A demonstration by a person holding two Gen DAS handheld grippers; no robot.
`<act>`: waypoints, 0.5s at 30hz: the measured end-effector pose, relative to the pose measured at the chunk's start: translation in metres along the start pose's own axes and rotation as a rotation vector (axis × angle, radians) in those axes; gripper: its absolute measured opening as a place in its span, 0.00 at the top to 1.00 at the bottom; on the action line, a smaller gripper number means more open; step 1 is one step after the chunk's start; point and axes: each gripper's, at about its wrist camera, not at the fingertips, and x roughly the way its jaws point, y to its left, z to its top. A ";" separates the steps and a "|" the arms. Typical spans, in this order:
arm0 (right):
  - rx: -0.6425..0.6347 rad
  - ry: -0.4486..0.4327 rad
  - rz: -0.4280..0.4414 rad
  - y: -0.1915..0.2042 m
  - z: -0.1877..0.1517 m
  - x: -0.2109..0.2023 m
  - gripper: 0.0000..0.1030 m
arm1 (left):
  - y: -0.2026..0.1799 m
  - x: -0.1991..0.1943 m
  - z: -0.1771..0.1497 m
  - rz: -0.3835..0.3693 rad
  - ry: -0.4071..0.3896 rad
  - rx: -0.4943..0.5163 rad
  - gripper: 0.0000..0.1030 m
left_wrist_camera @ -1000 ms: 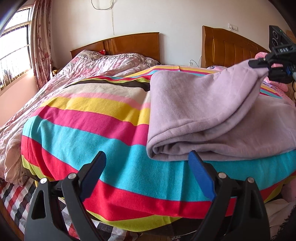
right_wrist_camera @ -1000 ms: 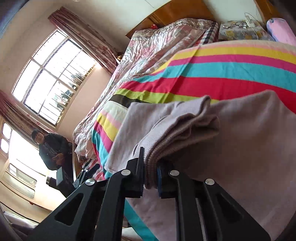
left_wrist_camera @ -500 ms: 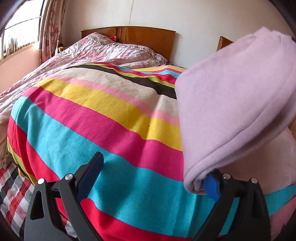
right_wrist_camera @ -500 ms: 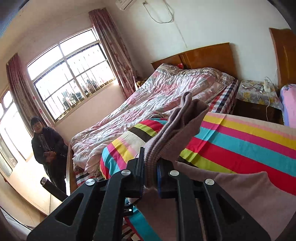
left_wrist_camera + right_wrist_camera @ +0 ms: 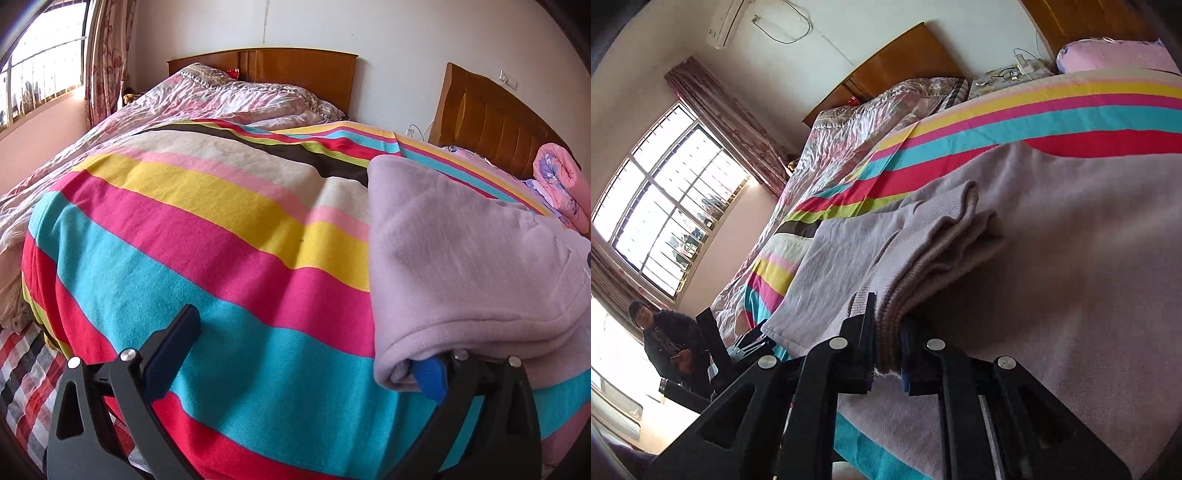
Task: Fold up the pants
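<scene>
A: Lilac fleece, that's the pants (image 5: 461,266). They lie folded over on the right side of the striped blanket (image 5: 207,236) that covers the bed, with a rounded fold edge facing the left camera.

B: And the left hand-held gripper (image 5: 303,354)?

A: Its jaws stand wide apart. The left finger hangs over the turquoise stripe, touching nothing. The right finger, with its blue pad (image 5: 430,376), sits right under the rolled edge of the pants, and the cloth drapes over it. Nothing is pinched between the two fingers.

B: What does the right camera show?

A: The right hand-held gripper (image 5: 888,347) is pressed together on a thick ribbed band of the pants (image 5: 1052,280), several layers bunched between its fingers. The gripped band lies over the broad flat part of the pants, which spreads to the right across the blanket (image 5: 1052,118).

B: Is the band a waistband or cuffs?

A: I cannot tell. It is ribbed and darker than the fleece.

B: Anything else in the room?

A: A crumpled pink floral quilt (image 5: 229,99) lies on the bed beyond the blanket, against a wooden headboard (image 5: 280,66). A second headboard (image 5: 491,114) stands to the right, with a rolled pink bundle (image 5: 561,184) near it. The right view shows a barred window (image 5: 672,199) with curtains, an air conditioner (image 5: 726,24) high on the wall, and a person in a dark jacket (image 5: 665,339) standing at the lower left.
</scene>
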 end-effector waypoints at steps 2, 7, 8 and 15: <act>0.004 0.036 -0.050 -0.014 -0.007 0.014 0.90 | 0.002 0.000 -0.003 -0.006 -0.011 -0.024 0.01; 0.113 0.079 -0.029 -0.033 -0.013 0.020 0.90 | 0.005 -0.002 -0.003 -0.015 -0.018 -0.048 0.01; 0.074 0.063 -0.022 -0.021 -0.008 0.017 0.90 | 0.005 -0.002 -0.003 -0.014 -0.018 -0.053 0.01; 0.158 0.109 0.000 -0.052 -0.017 0.026 0.94 | -0.005 -0.007 -0.011 0.029 -0.041 0.052 0.01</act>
